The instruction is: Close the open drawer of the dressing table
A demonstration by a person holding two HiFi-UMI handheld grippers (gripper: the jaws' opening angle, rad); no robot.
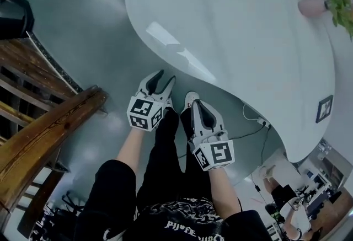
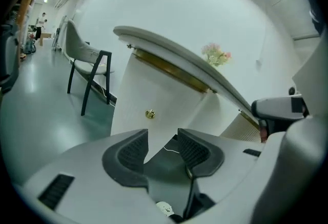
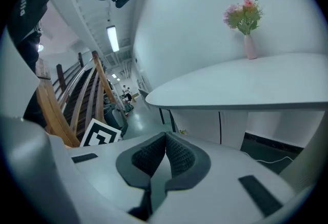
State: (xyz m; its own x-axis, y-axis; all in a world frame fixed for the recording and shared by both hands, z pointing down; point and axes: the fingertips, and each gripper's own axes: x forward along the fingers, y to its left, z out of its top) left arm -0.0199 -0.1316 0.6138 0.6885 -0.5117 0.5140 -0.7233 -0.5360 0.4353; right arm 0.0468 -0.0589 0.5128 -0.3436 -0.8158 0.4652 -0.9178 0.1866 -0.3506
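Dressing table (image 1: 231, 25) — white, curved surface; drawer front (image 2: 154, 89) with brass knob (image 2: 150, 114) beneath its top. Left tongs (image 2: 163, 138) facing that drawer front, clear of the knob, spread wide, empty. Right tongs (image 3: 165, 140) — beside the table's edge, tips closed together, gripping nothing.

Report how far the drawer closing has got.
Done, it seems: no drawer juts from under the dressing table, and its front with the brass knob looks flush. In hand: nothing; the left gripper, jaws apart, and right gripper, jaws together, are empty, clear of it. Remaining: apparently nothing.
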